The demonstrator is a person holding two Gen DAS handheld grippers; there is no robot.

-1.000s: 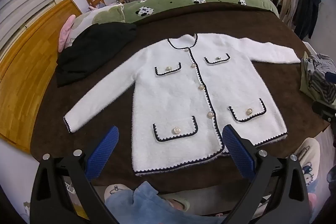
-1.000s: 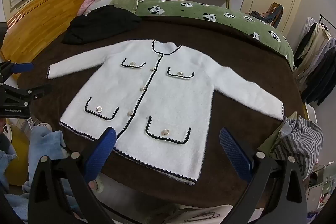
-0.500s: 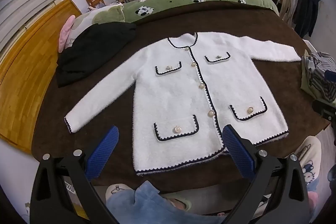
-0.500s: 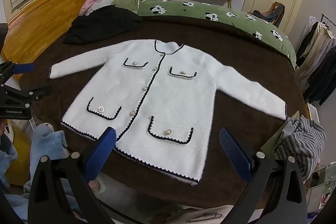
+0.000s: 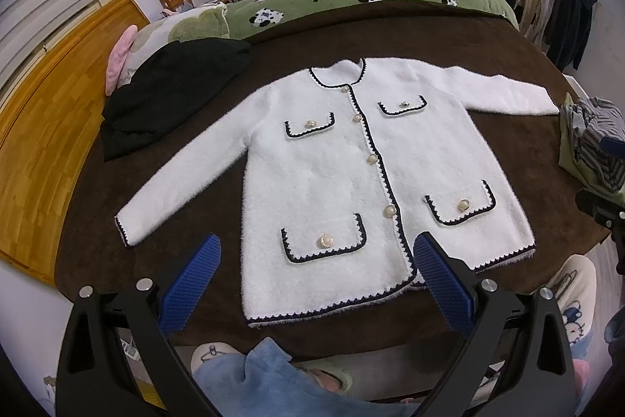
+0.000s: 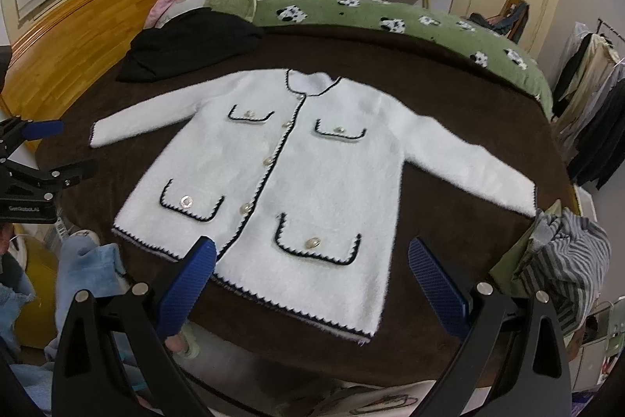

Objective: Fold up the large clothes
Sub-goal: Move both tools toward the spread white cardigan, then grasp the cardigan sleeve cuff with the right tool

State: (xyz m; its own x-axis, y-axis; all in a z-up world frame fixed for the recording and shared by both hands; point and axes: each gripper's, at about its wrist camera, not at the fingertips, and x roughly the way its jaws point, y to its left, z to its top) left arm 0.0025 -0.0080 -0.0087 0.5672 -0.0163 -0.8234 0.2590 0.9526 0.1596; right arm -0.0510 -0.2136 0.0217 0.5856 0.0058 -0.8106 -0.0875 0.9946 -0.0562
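Garment: white fuzzy cardigan (image 5: 351, 174) with navy trim lies flat, front up, buttoned, sleeves spread, on the brown bedspread (image 5: 390, 34).
Left gripper (image 5: 316, 264): jaws wide apart, empty, above the hem.
Right gripper (image 6: 312, 264): jaws wide apart, empty, above the hem.
Nearby: black garment (image 5: 168, 96) off one sleeve; striped clothes pile (image 6: 562, 260) at the other cuff.

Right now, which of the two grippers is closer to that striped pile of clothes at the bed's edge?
Right. The right gripper hovers open over the cardigan's hem with the striped pile just beside it; the left gripper hovers open farther along the hem.
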